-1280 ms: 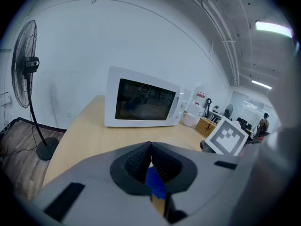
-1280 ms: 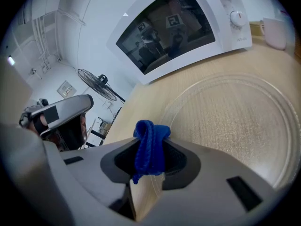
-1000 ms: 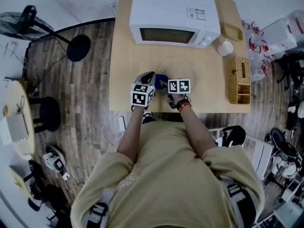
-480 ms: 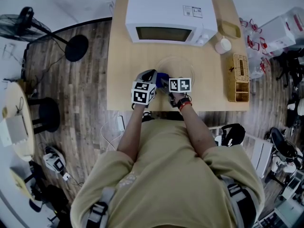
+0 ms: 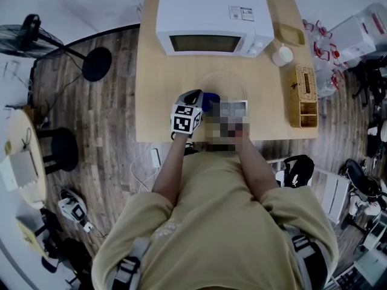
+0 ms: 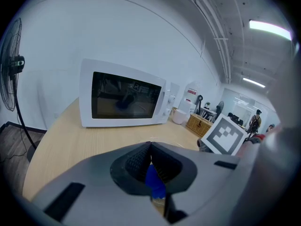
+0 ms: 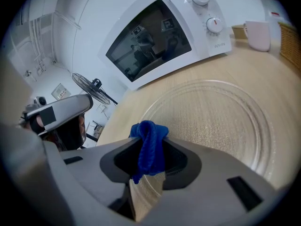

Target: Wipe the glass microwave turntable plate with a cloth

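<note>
The round glass turntable plate lies flat on the wooden table in front of the white microwave. A blue cloth hangs at the plate's near left edge, stretched between both grippers. My left gripper is shut on one end of the cloth; in the head view it sits just left of the plate. My right gripper is shut on a bunched fold of the cloth, just above the plate's near rim. In the head view a mosaic patch hides it.
The microwave's door is closed. A pale mug stands to its right, with a wicker basket along the table's right edge. The table's front edge is right below the grippers. A fan and a stool stand on the floor at the left.
Both grippers stay at the plate's near edge with the cloth between them. The head view has shifted slightly, and the right gripper is now covered by a mosaic patch.
</note>
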